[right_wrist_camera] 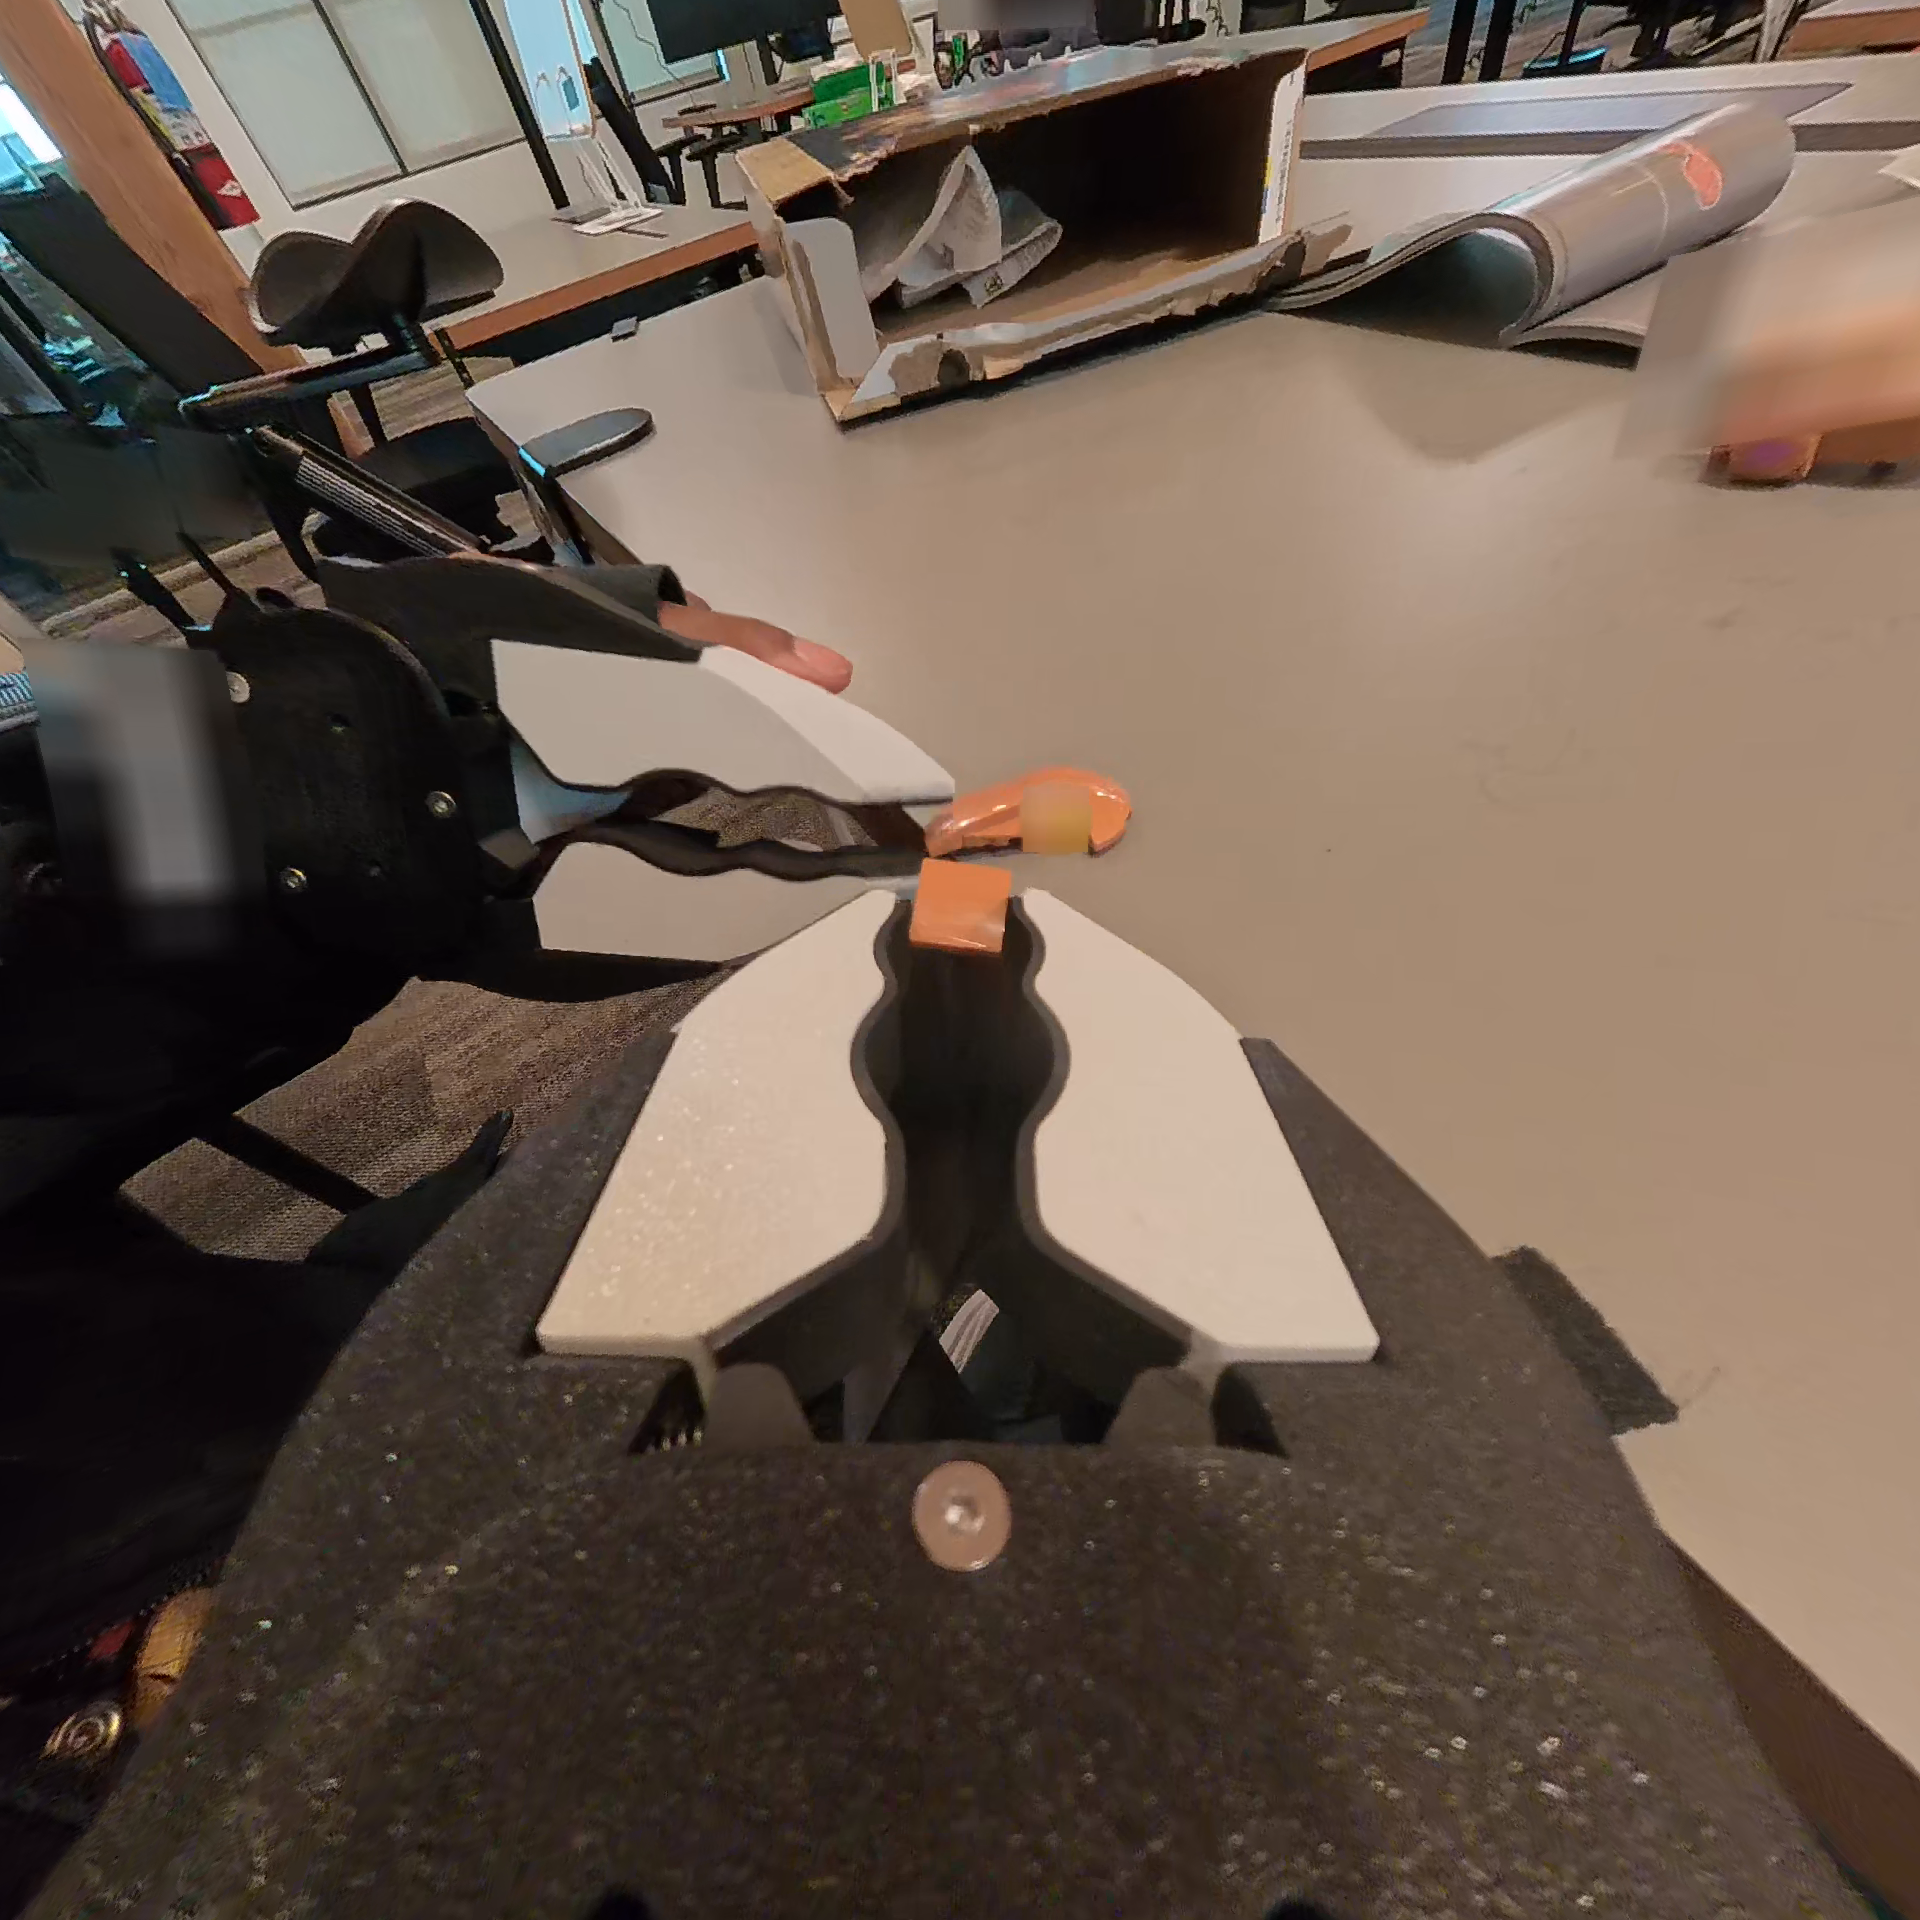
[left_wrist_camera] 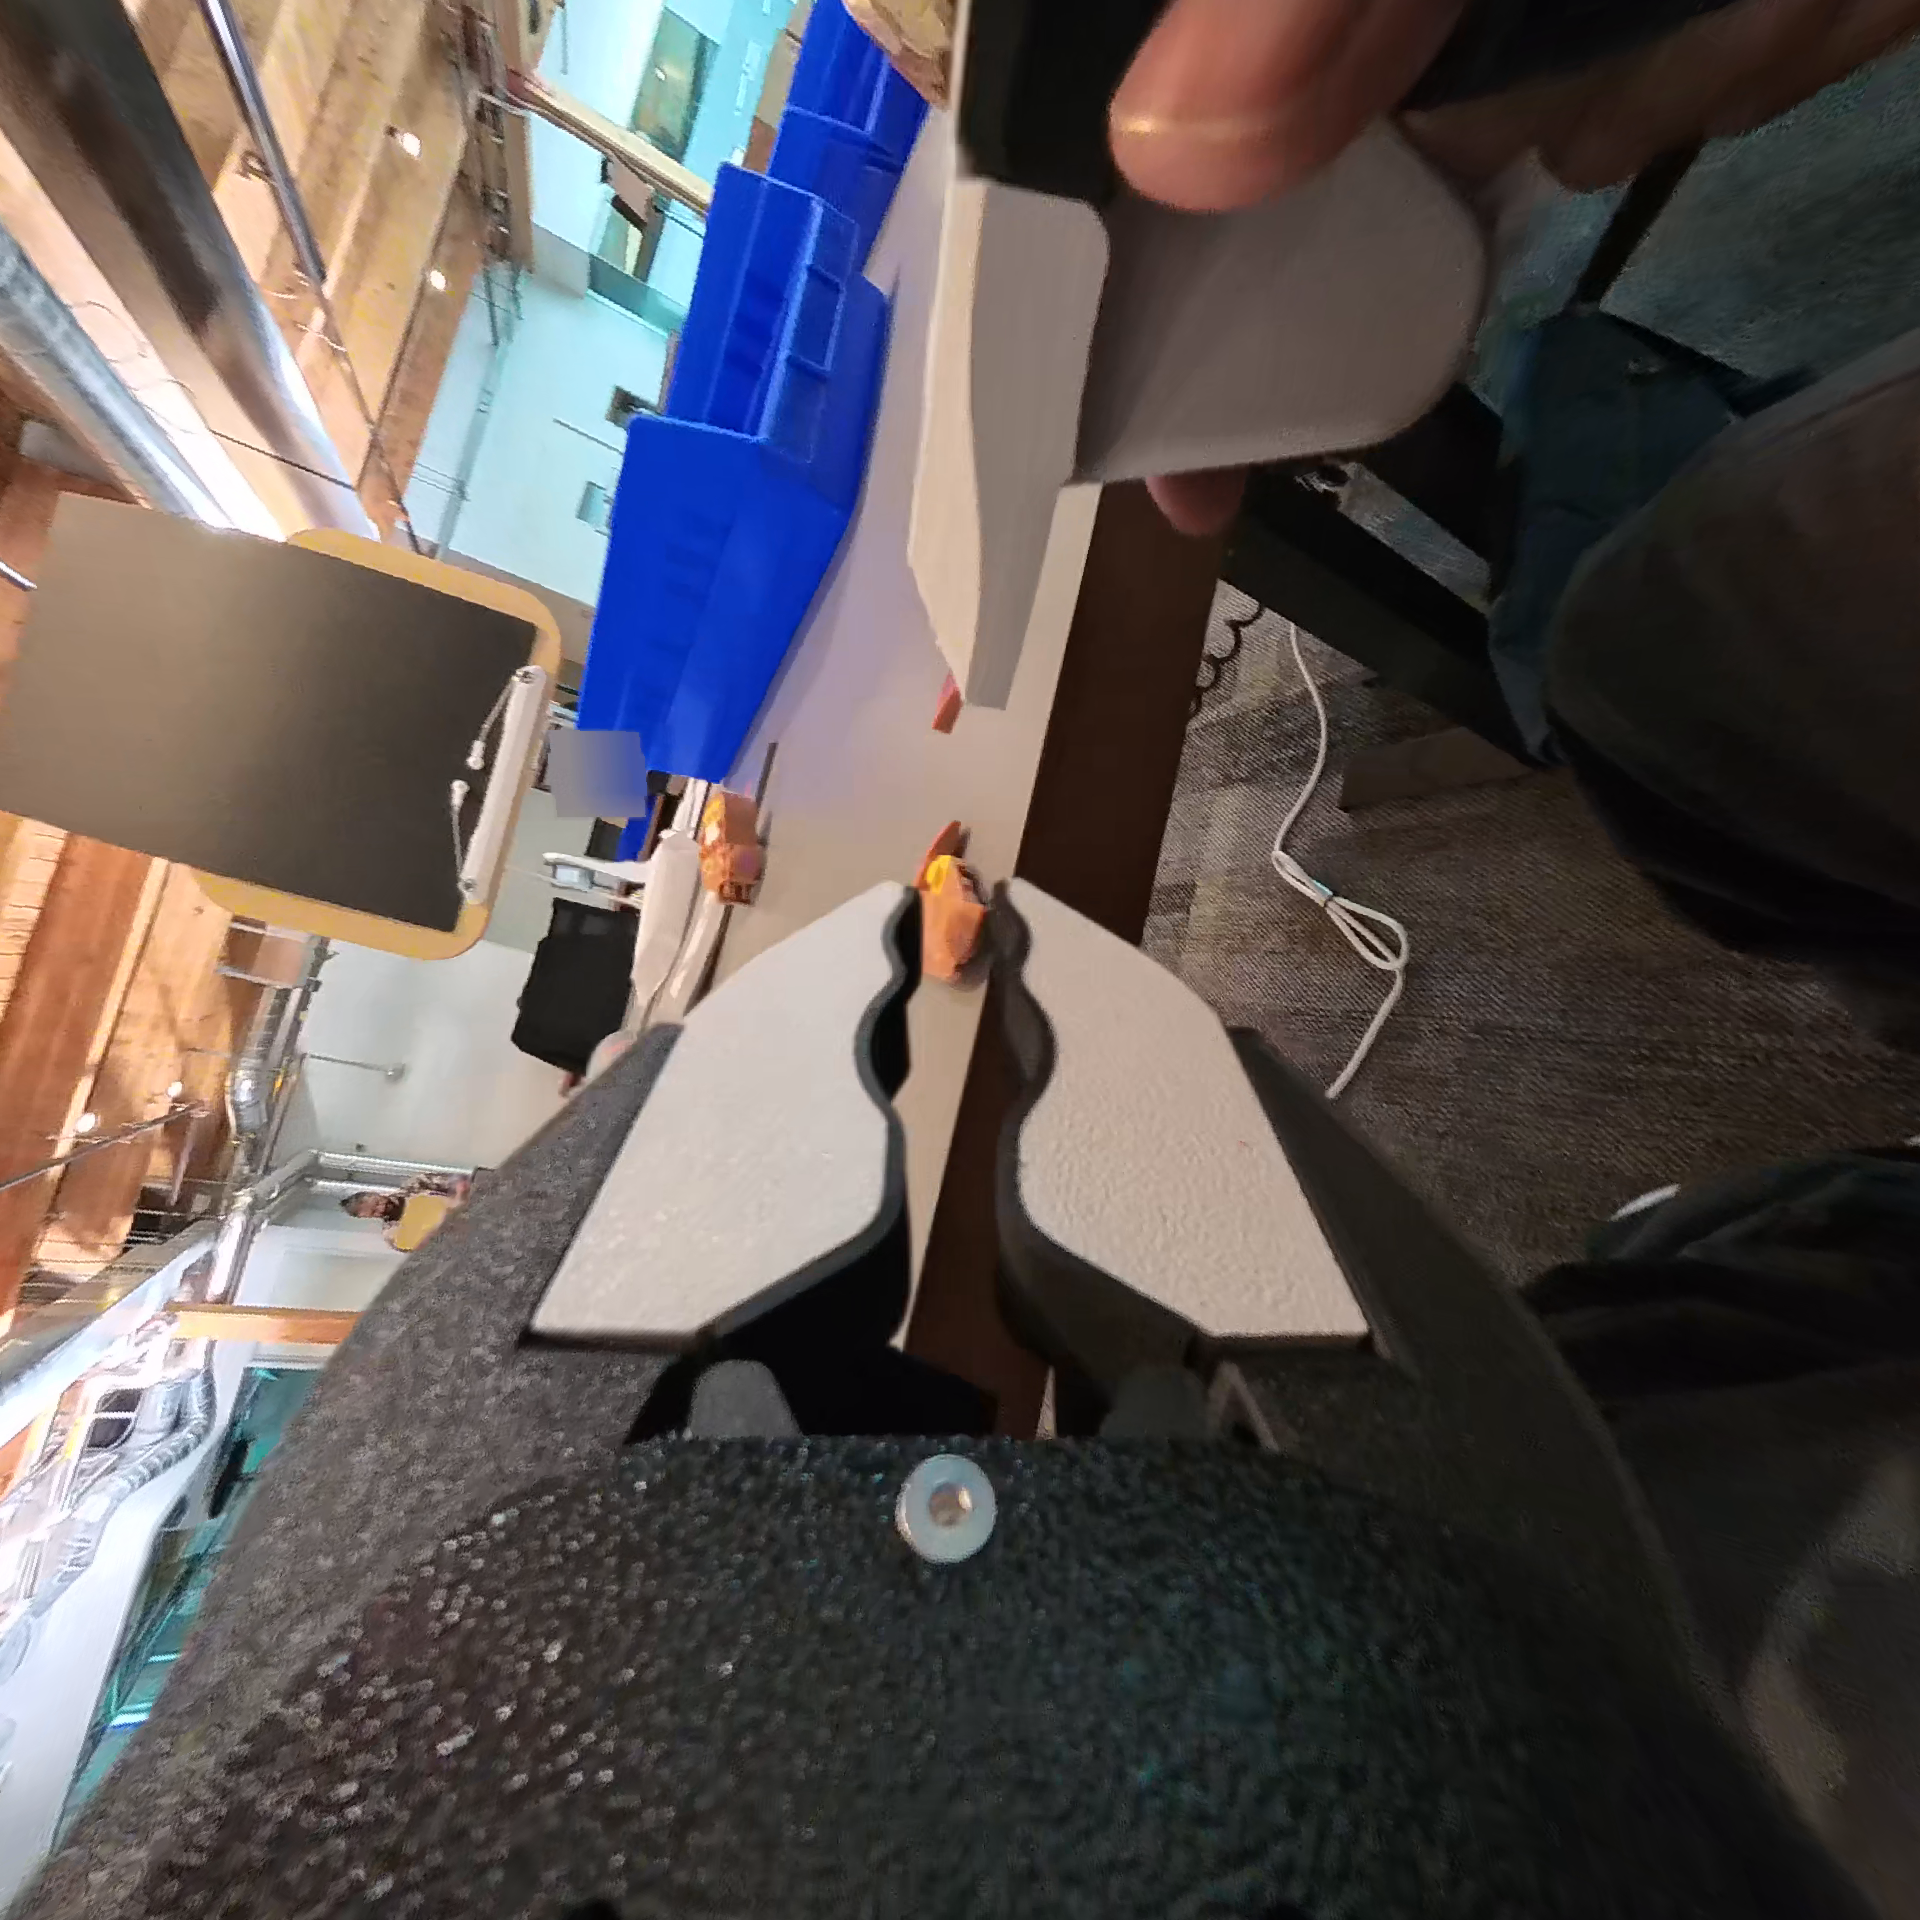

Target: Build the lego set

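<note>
Right at the table's near edge, both grippers meet over a plain grey table [right_wrist_camera: 1351,727] with dark carpet below it, in what looks like an open office. Closest in, the right gripper [right_wrist_camera: 958,920] is clamped on a small flat orange tile [right_wrist_camera: 958,914], pinched between its fingertips just above the tabletop. Just past that, the left gripper [right_wrist_camera: 914,831] comes in from the side, turned on its edge, with its jaws nearly together on a curved orange lego piece [right_wrist_camera: 1023,810] that has a pale yellowish stud on it. The tile sits just beside that piece, can't tell if they're touching. In the left wrist view the same orange piece [left_wrist_camera: 951,925] shows squeezed between the tips. Farther back on the table there's a torn cardboard box [right_wrist_camera: 1039,208] lying open, an open booklet [right_wrist_camera: 1621,229] beside it, and a row of blue bins [left_wrist_camera: 748,478]. Black office chairs [right_wrist_camera: 364,291] stand off to the left.
</note>
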